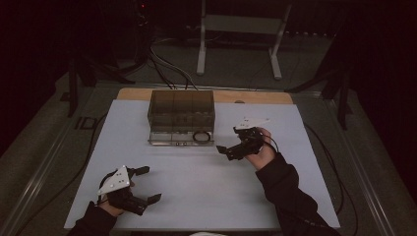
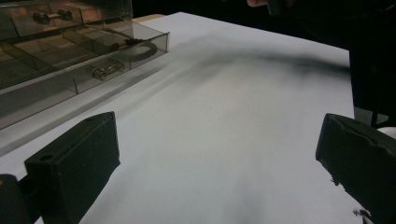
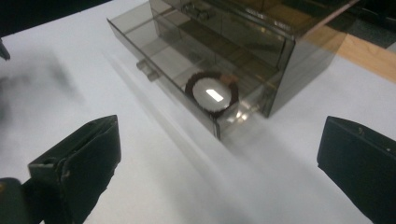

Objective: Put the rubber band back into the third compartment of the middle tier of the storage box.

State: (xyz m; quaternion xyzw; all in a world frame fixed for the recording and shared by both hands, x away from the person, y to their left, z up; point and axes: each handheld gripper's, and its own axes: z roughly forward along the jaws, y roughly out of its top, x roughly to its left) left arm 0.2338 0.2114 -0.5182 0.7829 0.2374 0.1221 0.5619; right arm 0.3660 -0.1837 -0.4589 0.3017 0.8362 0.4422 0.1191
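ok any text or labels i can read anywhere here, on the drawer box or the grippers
"ID": pale letters on the dark floor left of the white table, cut off by the table edge, so perhaps part of a longer word.
None on the smoky clear drawer box, its pulled-out drawer, the black ring in it, the left gripper or the right gripper.

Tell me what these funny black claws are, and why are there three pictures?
A person sits at a white table and holds a grabbing tool in each hand: the left gripper and the right gripper. Both are open and hold nothing. One picture comes from a camera high above. The other two come from small cameras riding on each tool, so you see its two black jaws at the bottom. On the table stands a smoky see-through box with its bottom drawer pulled out. Inside the drawer lies a dark ring.
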